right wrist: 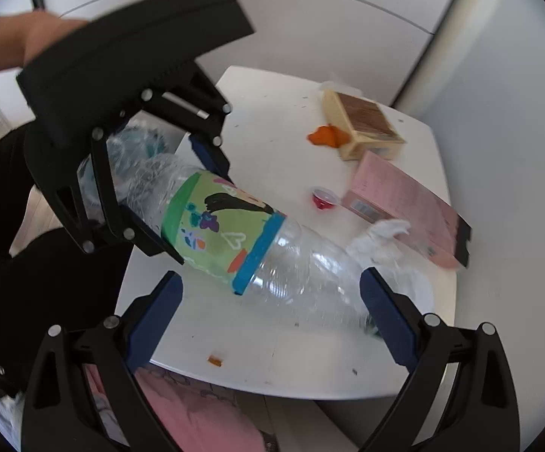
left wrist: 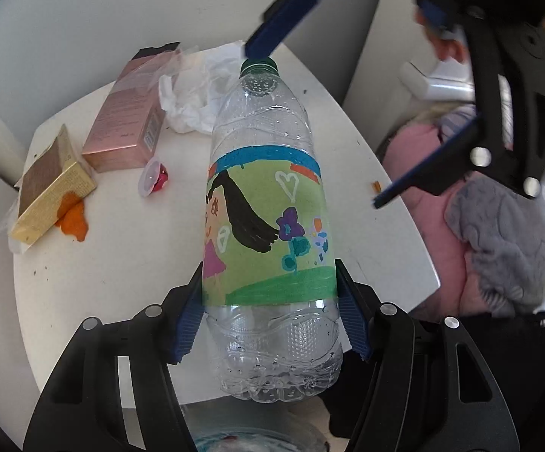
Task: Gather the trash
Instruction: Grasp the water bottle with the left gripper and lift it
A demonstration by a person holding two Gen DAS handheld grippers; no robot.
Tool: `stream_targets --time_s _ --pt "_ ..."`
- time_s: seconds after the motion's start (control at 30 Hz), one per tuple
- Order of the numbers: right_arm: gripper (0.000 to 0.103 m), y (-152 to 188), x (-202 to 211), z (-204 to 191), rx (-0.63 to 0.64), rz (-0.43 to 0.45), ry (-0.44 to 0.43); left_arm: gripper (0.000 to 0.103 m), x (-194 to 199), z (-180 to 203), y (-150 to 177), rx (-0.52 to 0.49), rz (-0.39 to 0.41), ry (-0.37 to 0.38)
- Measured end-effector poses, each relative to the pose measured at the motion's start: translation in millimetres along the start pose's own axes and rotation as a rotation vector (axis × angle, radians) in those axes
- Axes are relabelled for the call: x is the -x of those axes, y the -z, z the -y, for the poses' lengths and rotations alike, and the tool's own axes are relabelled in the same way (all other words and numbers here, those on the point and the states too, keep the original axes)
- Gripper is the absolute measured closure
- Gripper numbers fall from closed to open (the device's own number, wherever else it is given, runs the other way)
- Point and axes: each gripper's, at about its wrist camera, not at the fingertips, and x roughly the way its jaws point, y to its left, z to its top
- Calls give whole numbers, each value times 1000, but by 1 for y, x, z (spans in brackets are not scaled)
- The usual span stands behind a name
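A clear plastic bottle [left wrist: 268,203] with a green cap and a child's drawing on its green label is in my left gripper [left wrist: 268,267]. Both blue pads press its sides near the bottom of the label, and its base overhangs the near edge of the white table [left wrist: 121,282]. In the right wrist view the same bottle [right wrist: 227,226] slants over the table with the left gripper [right wrist: 202,216] clamped near its base. My right gripper [right wrist: 270,278] is open and straddles the neck end without touching it. From the left wrist view the right gripper [left wrist: 316,124] hangs above the bottle's top.
The table carries a pink box [left wrist: 129,124], a gold box [left wrist: 52,192] beside an orange smear [left wrist: 72,218], a small red-filled cup [left wrist: 153,180], crumpled white tissue [left wrist: 193,101] and an orange crumb [left wrist: 376,186]. Pink and grey bedding [left wrist: 498,226] lies past the table's edge.
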Motion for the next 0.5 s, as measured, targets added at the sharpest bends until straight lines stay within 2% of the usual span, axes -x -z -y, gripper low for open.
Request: stream_targets --time_s 0.17,0.5 --pt "11 -7 -24 6 72 -85 -15 42 1 -6 1 -23 0 27" --pt "11 -17 -51 -1 211 -169 -71 42 2 -10 1 -39 0 70"
